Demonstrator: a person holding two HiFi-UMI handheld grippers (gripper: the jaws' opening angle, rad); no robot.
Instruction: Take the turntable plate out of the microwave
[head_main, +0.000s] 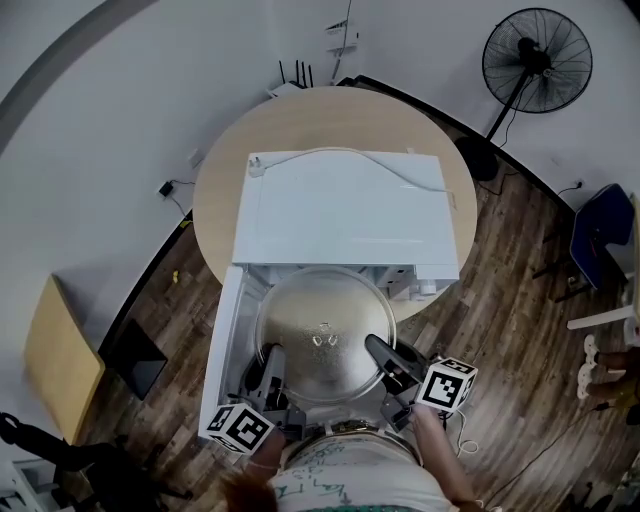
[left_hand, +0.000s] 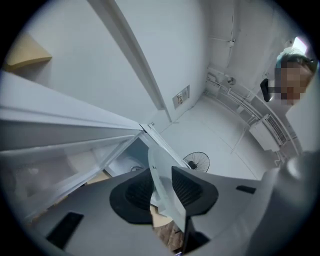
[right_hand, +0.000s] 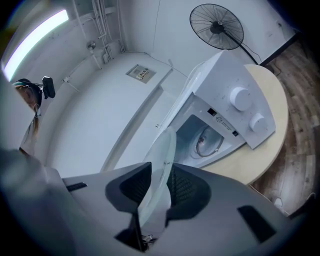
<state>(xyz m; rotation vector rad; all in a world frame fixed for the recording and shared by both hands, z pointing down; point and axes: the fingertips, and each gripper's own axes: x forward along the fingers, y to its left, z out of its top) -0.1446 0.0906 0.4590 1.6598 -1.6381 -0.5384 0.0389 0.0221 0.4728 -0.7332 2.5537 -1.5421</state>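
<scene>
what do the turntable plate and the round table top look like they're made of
Turntable plate: probably glass, glossy with a frosted sheen; its thin rim looks translucent in both gripper views. Round table: likely wood or wood-look laminate, matte pale tan; no grain shows, so which one stays open.

Glass turntable plate (head_main: 325, 335) is out of the cavity: a clear round disc, roughly level, in the air just in front of the white microwave (head_main: 345, 210). The left gripper (head_main: 272, 358) and right gripper (head_main: 378, 348) each clamp its rim, on opposite sides. The microwave sits on a round table (head_main: 220, 180), its door (head_main: 222, 340) swung wide open to the left.
</scene>
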